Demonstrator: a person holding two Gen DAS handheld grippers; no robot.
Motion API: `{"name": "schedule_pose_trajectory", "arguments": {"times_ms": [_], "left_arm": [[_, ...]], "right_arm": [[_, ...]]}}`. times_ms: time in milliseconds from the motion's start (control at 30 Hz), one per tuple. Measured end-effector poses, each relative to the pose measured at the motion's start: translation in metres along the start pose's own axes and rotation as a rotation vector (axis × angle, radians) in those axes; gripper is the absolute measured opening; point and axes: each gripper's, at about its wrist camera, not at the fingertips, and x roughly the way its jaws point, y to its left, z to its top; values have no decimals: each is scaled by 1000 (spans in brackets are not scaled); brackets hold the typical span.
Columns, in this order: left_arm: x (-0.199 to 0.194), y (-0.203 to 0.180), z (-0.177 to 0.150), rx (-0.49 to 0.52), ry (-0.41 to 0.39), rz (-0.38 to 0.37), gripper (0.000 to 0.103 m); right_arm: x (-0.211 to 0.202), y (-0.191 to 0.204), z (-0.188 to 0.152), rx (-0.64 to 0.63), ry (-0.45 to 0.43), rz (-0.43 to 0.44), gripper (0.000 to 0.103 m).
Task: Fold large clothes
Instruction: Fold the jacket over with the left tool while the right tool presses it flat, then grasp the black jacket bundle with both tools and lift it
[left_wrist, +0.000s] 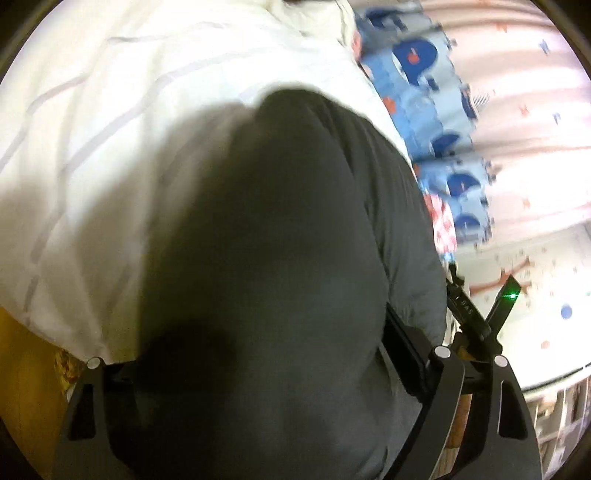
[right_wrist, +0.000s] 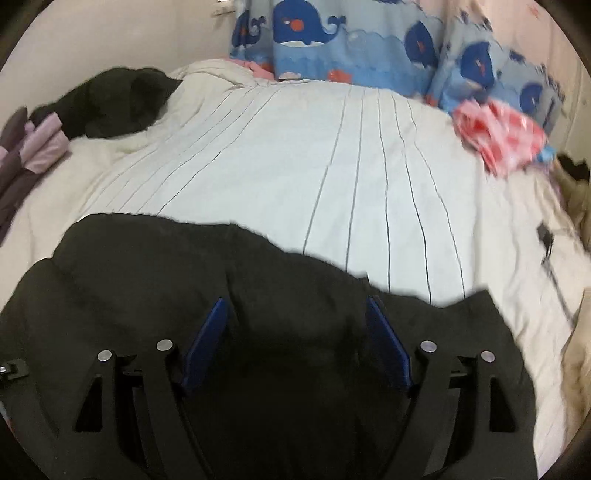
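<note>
In the left wrist view a dark grey padded garment bulges up over the white striped duvet. My left gripper stands wide with the cloth heaped between its jaws. The cloth drapes over the left finger, and only the right pad shows, at the garment's edge. In the right wrist view the same garment looks black and lies spread on the near part of the bed. My right gripper hovers over it, blue pads far apart and nothing pinched between them.
A black clothes heap and a purple garment lie at the bed's far left. A red-and-white cloth sits far right. A whale-print curtain hangs behind. A black device with a green light shows right of the left gripper.
</note>
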Motion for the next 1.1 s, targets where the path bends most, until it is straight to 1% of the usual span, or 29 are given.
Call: {"name": "schedule_pose_trajectory", "arguments": {"times_ms": [33, 67, 100, 133, 167, 200, 267, 300, 333, 367, 400, 467, 500, 533, 567, 600, 667, 733, 767, 833, 867, 900, 933, 967, 1000, 1033, 1067, 1100], "left_arm": [[-3, 5, -1, -5, -8, 0, 84], [-2, 6, 0, -10, -4, 0, 84], [1, 6, 1, -10, 10, -17, 84], [1, 8, -1, -9, 16, -24, 84], [5, 2, 1, -7, 16, -10, 84], [6, 1, 0, -1, 19, 0, 84], [7, -1, 1, 7, 28, -9, 84], [6, 0, 0, 13, 28, -9, 84], [7, -1, 0, 14, 29, -13, 84], [7, 0, 1, 12, 28, -19, 84], [8, 1, 0, 8, 26, -25, 84], [10, 0, -1, -4, 20, -40, 83], [11, 0, -2, -10, 23, -50, 83], [12, -2, -4, -11, 27, -62, 82], [12, -5, -5, -2, 23, -57, 80], [11, -8, -6, 8, 20, -54, 79], [11, -11, -5, 14, 23, -58, 76], [9, -8, -3, 12, 27, -68, 74], [9, -6, -3, 10, 26, -71, 73], [9, -6, -4, 5, 19, -70, 72], [10, -8, -4, 8, 16, -71, 72], [10, -12, -6, 18, 15, -61, 72], [10, -17, -6, 34, 7, -44, 71], [9, -20, -6, 45, 2, -32, 70], [7, -21, -6, 49, -1, -28, 69], [5, -20, -4, 46, -3, -29, 67], [3, -20, -3, 47, -6, -29, 65], [2, -21, -3, 50, -7, -29, 63]], "right_arm": [[25, 12, -2, -57, 60, -56, 78], [51, 10, -3, -92, 111, -71, 81], [70, 14, -9, -111, 156, -64, 83], [77, 13, -9, -107, 177, -61, 83], [76, 11, -7, -102, 187, -56, 83], [64, 7, -5, -86, 183, -47, 83], [32, 6, -8, -84, 127, -25, 83], [3, 10, -14, -109, 74, -20, 83], [-15, 13, -20, -125, 43, -22, 83], [-33, 18, -31, -140, 17, -31, 83], [-43, 22, -41, -154, 16, -42, 83], [-30, 39, -71, -224, 93, -88, 83], [-22, 43, -78, -238, 114, -95, 84], [-15, 44, -84, -239, 126, -101, 84], [-14, 42, -82, -223, 150, -102, 84], [-17, 40, -80, -202, 156, -98, 84], [-44, 42, -76, -180, 85, -78, 84], [-71, 43, -86, -191, 15, -108, 84], [-76, 45, -94, -188, 4, -113, 84], [-58, 55, -117, -251, 67, -120, 84], [-47, 55, -120, -279, 67, -123, 84], [-45, 55, -123, -277, 69, -116, 84], [-49, 49, -119, -237, 75, -91, 84], [-60, 45, -116, -204, 48, -67, 84], [-76, 42, -114, -193, -10, -60, 84], [-84, 39, -112, -198, -35, -70, 84], [-90, 38, -114, -206, -51, -77, 84], [-90, 39, -118, -216, -48, -79, 84]]}}
